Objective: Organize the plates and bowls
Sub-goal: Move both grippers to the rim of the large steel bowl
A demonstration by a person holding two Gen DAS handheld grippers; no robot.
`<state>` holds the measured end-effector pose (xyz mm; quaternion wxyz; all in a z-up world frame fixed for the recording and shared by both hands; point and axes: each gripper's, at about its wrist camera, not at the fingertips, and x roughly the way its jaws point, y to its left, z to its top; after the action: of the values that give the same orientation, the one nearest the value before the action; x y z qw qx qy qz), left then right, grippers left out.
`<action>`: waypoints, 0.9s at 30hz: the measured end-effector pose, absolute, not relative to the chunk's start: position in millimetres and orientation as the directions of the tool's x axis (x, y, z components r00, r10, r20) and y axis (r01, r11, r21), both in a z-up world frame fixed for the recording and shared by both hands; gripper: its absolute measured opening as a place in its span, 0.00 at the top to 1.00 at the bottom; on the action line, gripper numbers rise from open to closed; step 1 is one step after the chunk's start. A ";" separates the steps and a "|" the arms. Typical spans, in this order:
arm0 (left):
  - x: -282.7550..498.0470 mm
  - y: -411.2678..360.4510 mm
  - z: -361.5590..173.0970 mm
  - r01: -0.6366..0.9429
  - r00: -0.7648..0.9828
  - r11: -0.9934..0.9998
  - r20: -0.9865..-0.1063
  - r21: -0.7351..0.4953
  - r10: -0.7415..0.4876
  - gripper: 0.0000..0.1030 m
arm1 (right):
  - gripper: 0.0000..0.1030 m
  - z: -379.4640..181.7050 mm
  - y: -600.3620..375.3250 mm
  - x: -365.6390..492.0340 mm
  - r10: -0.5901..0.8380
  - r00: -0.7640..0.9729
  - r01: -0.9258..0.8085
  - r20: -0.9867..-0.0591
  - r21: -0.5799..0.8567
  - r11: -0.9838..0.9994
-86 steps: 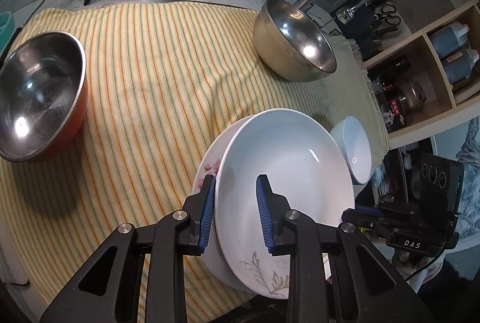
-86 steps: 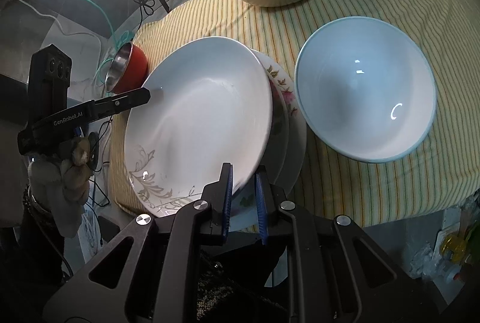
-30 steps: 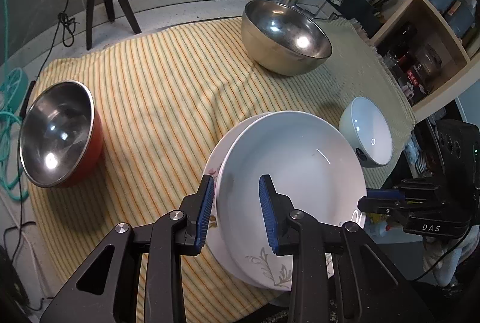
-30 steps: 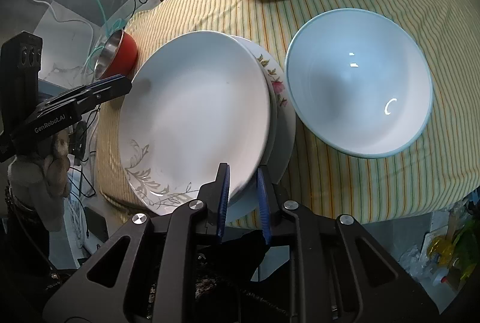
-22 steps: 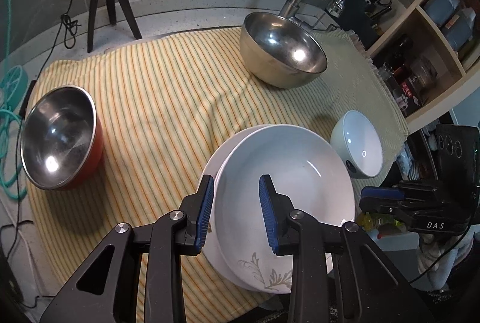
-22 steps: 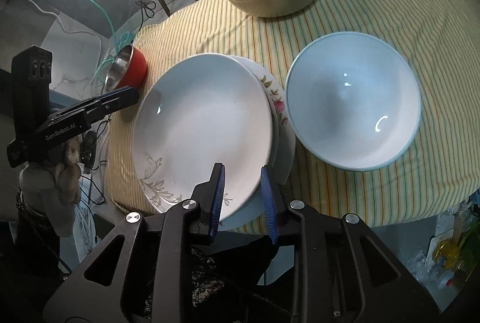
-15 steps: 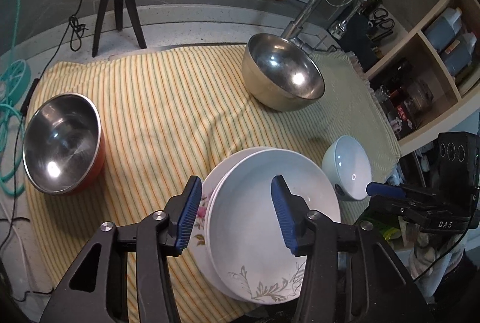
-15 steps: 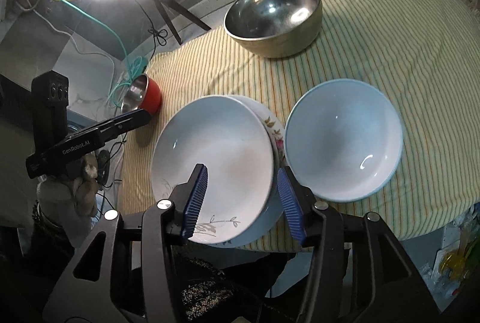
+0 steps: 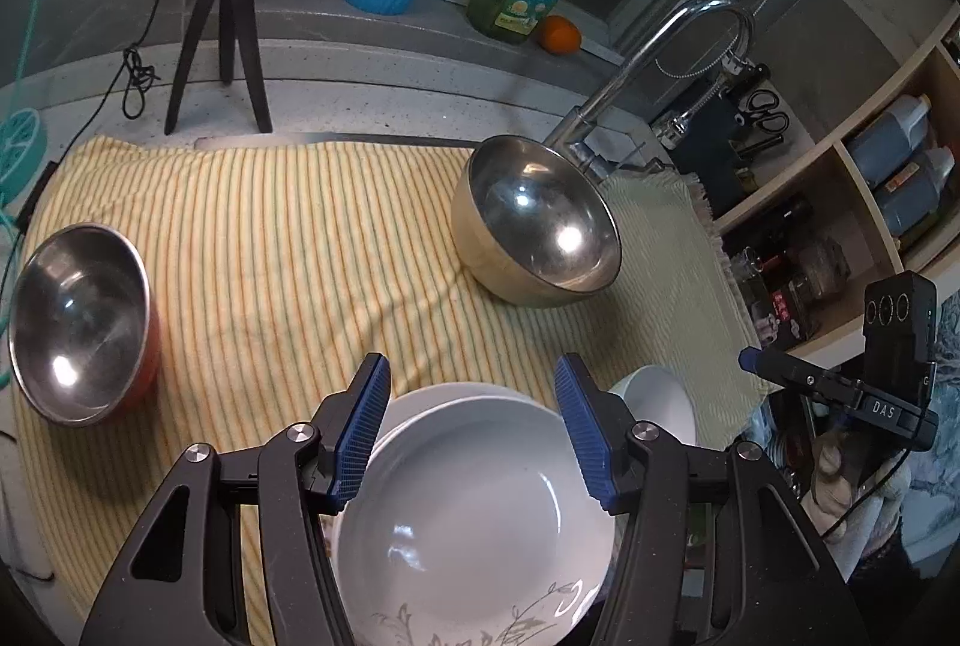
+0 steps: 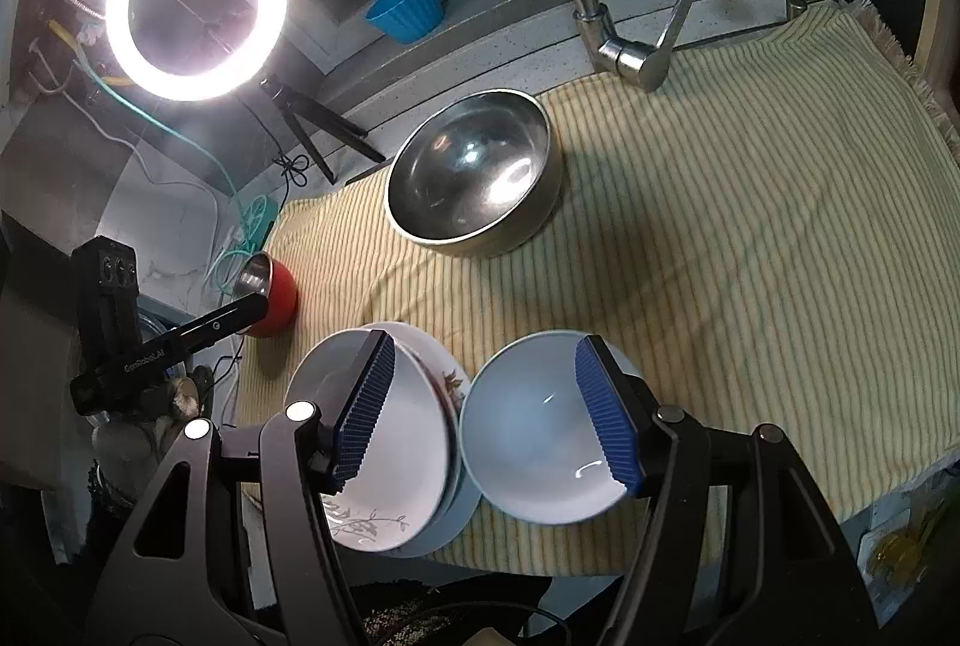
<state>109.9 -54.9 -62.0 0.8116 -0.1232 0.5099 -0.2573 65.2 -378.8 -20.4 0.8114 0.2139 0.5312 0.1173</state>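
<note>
Left wrist view: the left gripper (image 9: 474, 430) is seen with jaws apart, just opened, nothing clamped. Below, two stacked plates (image 9: 474, 514) are cut off by the frame edge. The right gripper (image 10: 486, 412) likewise gapes emptily. Three bowls are counted besides: white bowl (image 10: 534, 442), steel bowl (image 10: 474, 184), red bowl (image 10: 273, 295), all on the striped tabletop (image 10: 750, 256).

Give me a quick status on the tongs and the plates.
Left tongs and right tongs open, jaws just opened, nothing gripped. Leaf-pattern plate stacked on floral plate. White bowl beside stack; nothing blocking.
</note>
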 end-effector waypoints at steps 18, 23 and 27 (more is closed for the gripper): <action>161.4 -96.7 -81.5 0.183 0.359 0.821 -0.741 -0.540 -0.567 0.45 | 0.36 -65.2 -416.8 151.0 0.482 0.348 -0.012 -0.804 0.510 0.860; 176.7 -96.6 -94.6 0.131 0.356 0.826 -0.752 -0.548 -0.555 0.45 | 0.42 -84.1 -414.5 171.1 0.517 0.316 -0.014 -0.796 0.541 0.841; 186.5 -97.9 -104.6 0.097 0.340 0.819 -0.754 -0.566 -0.562 0.46 | 0.48 -97.4 -413.8 185.7 0.537 0.291 -0.007 -0.792 0.559 0.829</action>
<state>186.5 -97.9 -104.6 0.7892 -0.2170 0.5353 -0.2087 185.7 -413.8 -97.4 0.7688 0.2329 0.5688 0.1767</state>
